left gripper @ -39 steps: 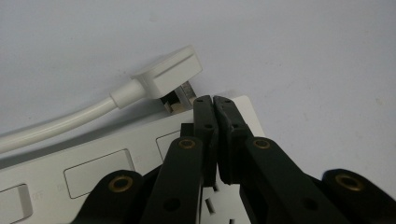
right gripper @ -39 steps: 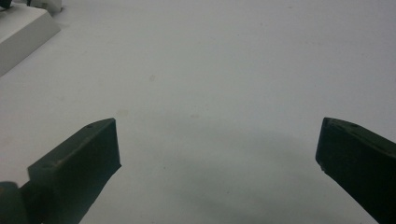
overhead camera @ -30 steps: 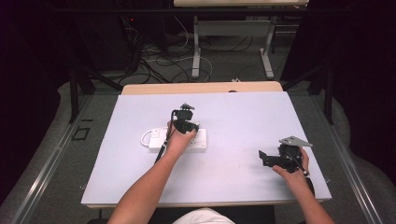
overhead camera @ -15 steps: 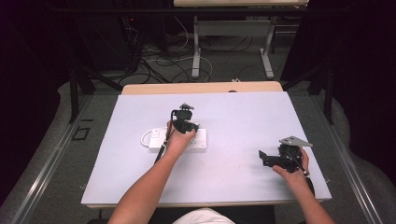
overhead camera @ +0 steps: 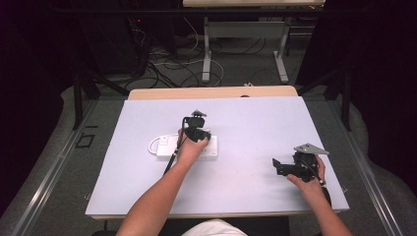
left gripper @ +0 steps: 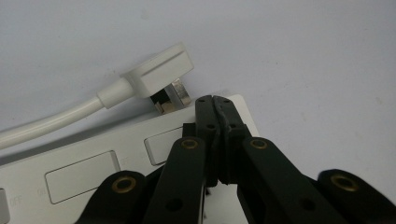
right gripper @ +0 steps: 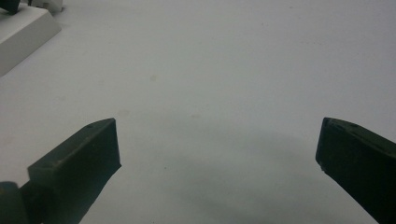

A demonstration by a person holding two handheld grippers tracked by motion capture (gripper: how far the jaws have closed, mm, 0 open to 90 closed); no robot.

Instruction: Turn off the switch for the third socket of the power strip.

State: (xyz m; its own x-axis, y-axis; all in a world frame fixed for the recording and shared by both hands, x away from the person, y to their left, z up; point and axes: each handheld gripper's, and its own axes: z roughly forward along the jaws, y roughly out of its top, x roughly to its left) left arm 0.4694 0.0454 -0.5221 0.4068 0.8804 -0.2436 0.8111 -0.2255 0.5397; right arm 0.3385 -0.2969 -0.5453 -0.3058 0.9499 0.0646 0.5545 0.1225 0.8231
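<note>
The left tongs (left gripper: 215,100) are pressing together, empty, tips over the power strip (left gripper: 93,172) lying mid-tabletop (overhead camera: 255,123), beside its plug (left gripper: 159,74). The right tongs (right gripper: 217,149) are spreading wide, far right.

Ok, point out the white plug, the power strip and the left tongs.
white plug (left gripper: 161,74), left gripper view, on its flat body.
power strip (left gripper: 81,175), left gripper view, on a switch.
left tongs (left gripper: 215,103), left gripper view, at the shut tips.
</note>
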